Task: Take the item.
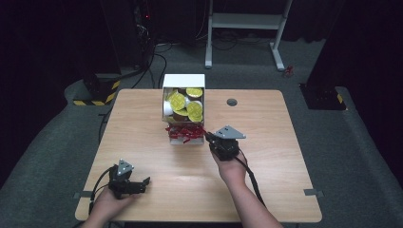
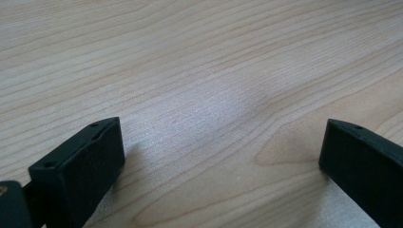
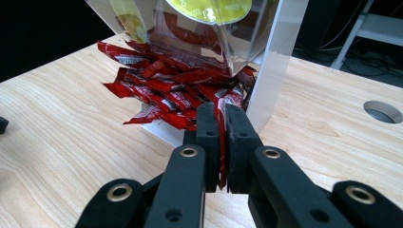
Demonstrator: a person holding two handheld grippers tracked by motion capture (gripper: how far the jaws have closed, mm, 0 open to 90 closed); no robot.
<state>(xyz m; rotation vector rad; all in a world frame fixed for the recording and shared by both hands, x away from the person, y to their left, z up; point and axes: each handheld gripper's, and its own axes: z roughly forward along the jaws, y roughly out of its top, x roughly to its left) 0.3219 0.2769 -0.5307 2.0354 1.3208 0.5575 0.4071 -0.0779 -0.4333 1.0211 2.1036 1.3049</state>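
Red sachet (image 3: 221,142): one thin packet is pinched edge-on between the closed jaws of the right gripper (image 3: 222,124), just at the front of the loose pile of red sachets (image 3: 166,90) spilling from the bottom of the white dispenser box (image 1: 184,81). That box stands at the far middle of the wooden table (image 1: 266,180), with yellow-lidded cups (image 1: 178,100) stacked in its upper part behind a clear panel. In the high view the right gripper (image 1: 208,137) points away from the person toward the box's lower right corner, the right hand (image 1: 232,167) behind it and the forearm running back to the near edge. The left gripper (image 1: 142,183) lies low near the table's near left corner, held by the left hand (image 1: 110,199), its jaws spread wide over bare wood with nothing between them.
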